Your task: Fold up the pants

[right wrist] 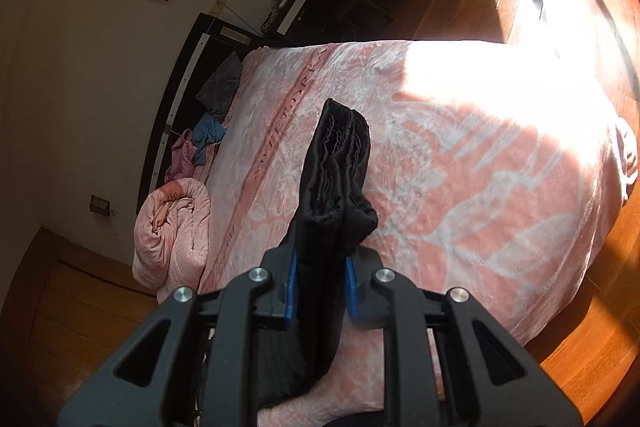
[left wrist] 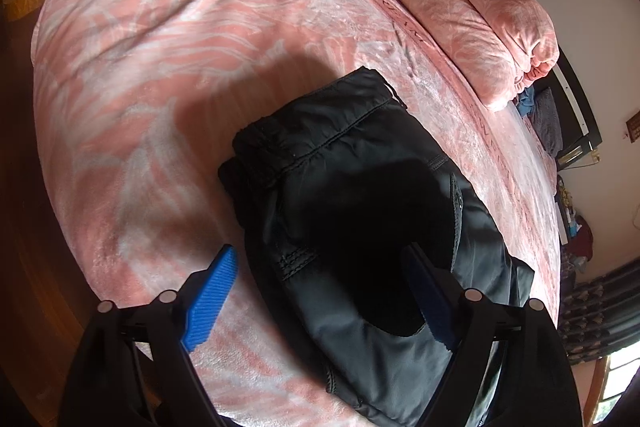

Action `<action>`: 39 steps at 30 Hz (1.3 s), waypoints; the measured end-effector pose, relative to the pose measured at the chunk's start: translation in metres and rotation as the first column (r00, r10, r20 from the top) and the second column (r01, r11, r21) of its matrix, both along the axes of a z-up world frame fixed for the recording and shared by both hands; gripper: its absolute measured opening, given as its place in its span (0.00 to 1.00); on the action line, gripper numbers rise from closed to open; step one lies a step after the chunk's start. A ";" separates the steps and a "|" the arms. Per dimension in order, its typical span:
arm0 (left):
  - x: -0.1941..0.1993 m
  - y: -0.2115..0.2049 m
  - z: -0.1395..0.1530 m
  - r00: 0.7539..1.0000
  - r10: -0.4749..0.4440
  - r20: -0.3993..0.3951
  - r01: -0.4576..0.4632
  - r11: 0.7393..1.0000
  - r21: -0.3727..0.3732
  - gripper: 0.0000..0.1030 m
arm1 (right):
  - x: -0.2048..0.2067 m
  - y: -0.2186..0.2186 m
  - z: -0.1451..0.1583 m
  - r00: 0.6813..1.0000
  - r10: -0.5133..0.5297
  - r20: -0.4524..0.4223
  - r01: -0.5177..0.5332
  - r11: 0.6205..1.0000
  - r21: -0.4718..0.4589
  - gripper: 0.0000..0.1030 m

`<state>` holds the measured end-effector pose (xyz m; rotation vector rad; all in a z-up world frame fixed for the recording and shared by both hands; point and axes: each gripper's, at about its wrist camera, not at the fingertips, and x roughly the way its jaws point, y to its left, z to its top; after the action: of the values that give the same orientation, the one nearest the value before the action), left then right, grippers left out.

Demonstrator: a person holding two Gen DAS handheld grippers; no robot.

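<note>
The black pants (left wrist: 360,195) lie folded into a compact bundle on the pink bed cover (left wrist: 168,59). My left gripper (left wrist: 320,291) hovers over their near part with its blue pads (left wrist: 210,301) spread wide, one over the cover and one over the fabric, gripping nothing. In the right wrist view my right gripper (right wrist: 321,281) is shut on an edge of the black pants (right wrist: 338,171), and the layered fold sticks up beyond the fingertips above the bed cover (right wrist: 460,187).
A rolled pink quilt (left wrist: 472,15) lies along the bed's far side, seen too as a quilt roll (right wrist: 176,231). Loose clothes (right wrist: 208,139) sit by the dark headboard (right wrist: 176,99). Wooden floor (right wrist: 580,359) surrounds the bed; sunlight glares on its far corner.
</note>
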<state>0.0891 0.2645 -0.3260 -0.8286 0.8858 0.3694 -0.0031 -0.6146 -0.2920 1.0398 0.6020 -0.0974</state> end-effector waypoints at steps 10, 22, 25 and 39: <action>-0.021 -0.013 0.000 0.995 0.036 0.089 -0.042 0.997 0.064 0.86 | 0.013 0.071 0.084 0.995 0.092 -0.023 -0.095 0.952 -0.290 0.16; -0.022 -0.015 -0.006 0.997 0.018 0.078 -0.022 0.999 0.050 0.90 | 0.030 0.127 0.117 0.990 0.135 -0.041 -0.140 0.900 -0.412 0.15; -0.024 -0.014 -0.008 0.996 0.023 0.083 -0.026 0.999 0.037 0.90 | 0.032 0.137 0.126 0.988 0.150 -0.042 -0.153 0.889 -0.432 0.15; -0.024 -0.010 -0.012 0.996 0.028 0.090 -0.028 1.000 -0.004 0.91 | 0.048 0.197 0.148 0.974 0.214 -0.074 -0.218 0.798 -0.562 0.15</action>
<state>0.0652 0.2548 -0.3381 -0.8545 0.7915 0.3526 0.0449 -0.4171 -0.1444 0.3828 0.6418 -0.0720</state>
